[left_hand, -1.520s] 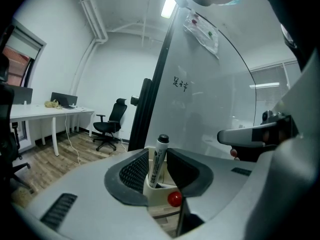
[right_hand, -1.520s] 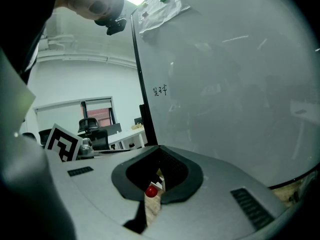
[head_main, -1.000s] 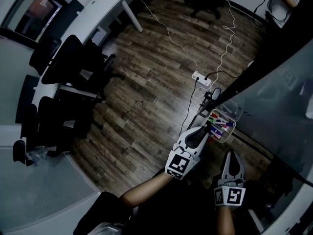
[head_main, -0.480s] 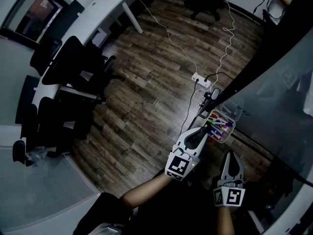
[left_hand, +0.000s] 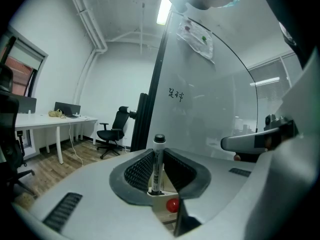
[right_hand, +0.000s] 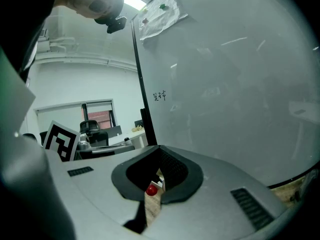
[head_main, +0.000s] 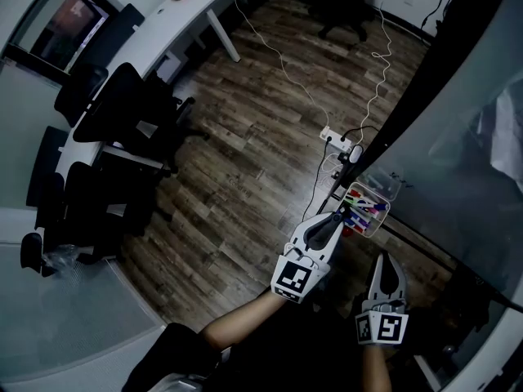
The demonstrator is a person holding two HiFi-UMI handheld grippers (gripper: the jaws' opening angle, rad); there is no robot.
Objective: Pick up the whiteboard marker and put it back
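**A:** Where's the whiteboard marker (left_hand: 157, 166) at the moment?

**B:** Clamped in the left gripper (head_main: 330, 223). Its jaws have just been closing, and now the ribbed pads press on the white barrel from both sides. The marker stands crosswise to the jaws, with its black cap poking up above them.

**A:** So it's not in the tray?

**B:** No, it's held just beside it. The clear tray (head_main: 382, 188) sits at the foot of the whiteboard (head_main: 458, 153), and several coloured pens lie inside it. The left gripper's tip is at the tray's near left edge. I can't tell whether the marker touches the rim.

**A:** And the other hand?

**B:** The right gripper (head_main: 386, 258) is lower down and to the right, well short of the tray and pointing at the board. Its jaws are drawn together with nothing between them. Both grippers point only a little below level.

**A:** Anything on the board itself?

**B:** A small scribble of dark writing partway up, and a clear plastic bag fixed near the top. The rest of the surface is plain grey.

**A:** What's around them?

**B:** There's a wooden floor (head_main: 245, 178), with a white power strip (head_main: 337, 135) lying just beyond the tray's far corner and thin cables running away from it. Black office chairs (head_main: 122, 109) stand along a long white desk (head_main: 155, 19) on the left side of the room, well apart from the board.
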